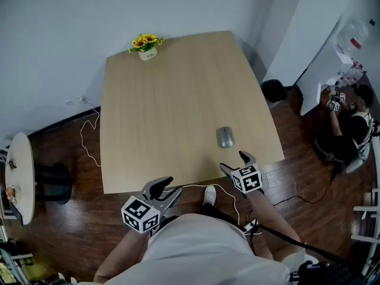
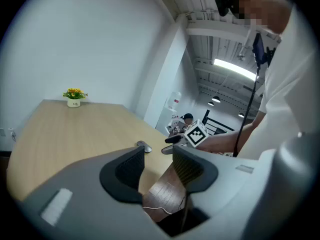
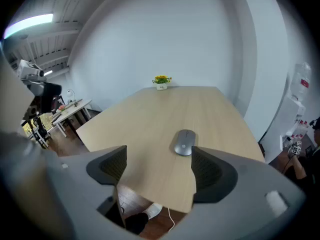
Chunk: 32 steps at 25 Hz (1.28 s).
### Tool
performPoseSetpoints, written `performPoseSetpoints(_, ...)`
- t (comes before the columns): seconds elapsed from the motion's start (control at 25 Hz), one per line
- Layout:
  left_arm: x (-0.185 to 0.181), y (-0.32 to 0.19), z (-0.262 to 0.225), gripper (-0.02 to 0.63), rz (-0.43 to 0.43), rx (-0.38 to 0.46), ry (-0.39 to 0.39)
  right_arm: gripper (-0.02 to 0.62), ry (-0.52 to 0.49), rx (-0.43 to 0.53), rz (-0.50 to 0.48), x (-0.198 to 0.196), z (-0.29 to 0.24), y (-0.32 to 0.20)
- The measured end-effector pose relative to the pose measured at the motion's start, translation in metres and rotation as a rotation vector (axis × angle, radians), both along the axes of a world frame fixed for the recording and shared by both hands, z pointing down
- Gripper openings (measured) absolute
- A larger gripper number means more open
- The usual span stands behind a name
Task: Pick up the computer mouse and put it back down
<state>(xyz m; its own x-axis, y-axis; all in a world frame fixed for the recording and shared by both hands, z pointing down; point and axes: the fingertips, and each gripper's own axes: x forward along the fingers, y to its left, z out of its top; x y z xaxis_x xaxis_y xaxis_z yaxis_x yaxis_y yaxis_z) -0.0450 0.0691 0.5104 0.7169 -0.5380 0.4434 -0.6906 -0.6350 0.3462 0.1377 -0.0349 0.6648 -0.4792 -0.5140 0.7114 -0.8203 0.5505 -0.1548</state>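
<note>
A grey computer mouse (image 1: 225, 137) lies on the light wooden table (image 1: 160, 100), near its front right edge. In the right gripper view the mouse (image 3: 184, 142) sits just beyond the right jaw. My right gripper (image 1: 236, 161) hovers at the table's front edge, a short way short of the mouse, open and empty (image 3: 157, 170). My left gripper (image 1: 168, 188) hangs below the front edge at the left, open with nothing between its jaws (image 2: 157, 168). From the left gripper view the mouse (image 2: 144, 147) is small and far off, with the right gripper's marker cube (image 2: 196, 134) beside it.
A small pot of yellow flowers (image 1: 146, 46) stands at the table's far edge. A white cable (image 1: 89, 136) trails over the dark wooden floor at the left. A round white side table (image 1: 19, 174) is at the far left. A person (image 1: 351, 123) crouches at the right.
</note>
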Motion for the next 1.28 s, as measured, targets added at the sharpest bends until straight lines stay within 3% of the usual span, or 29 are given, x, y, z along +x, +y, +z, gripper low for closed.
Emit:
performPoseSetpoints(0.24, 0.025, -0.044, -0.001, 0.146, -0.037, 0.007, -0.002, 0.410, 0.052, -0.009, 0.033, 0.007, 0.050, -0.088)
performPoseSetpoints(0.48, 0.009, -0.066, 0.006, 0.146, -0.043, -0.027, -0.025, 0.410, 0.125, -0.061, 0.110, 0.003, 0.096, -0.129)
performPoseSetpoints(0.6, 0.001, -0.073, 0.005, 0.146, -0.026, -0.029, -0.033, 0.402, 0.147, -0.096, 0.158, 0.010, 0.114, -0.134)
performPoseSetpoints(0.72, -0.009, -0.080, 0.005, 0.146, -0.020, -0.027, -0.036, 0.369, 0.150, -0.072, 0.188, 0.015, 0.114, -0.134)
performPoseSetpoints(0.8, -0.015, -0.084, 0.006, 0.146, -0.020, -0.028, -0.034, 0.310, 0.147, -0.065, 0.203, 0.017, 0.114, -0.134)
performPoseSetpoints(1.28, -0.023, -0.091, 0.008, 0.146, 0.039, -0.008, -0.025, 0.301, 0.132, -0.098, 0.221, 0.019, 0.099, -0.120)
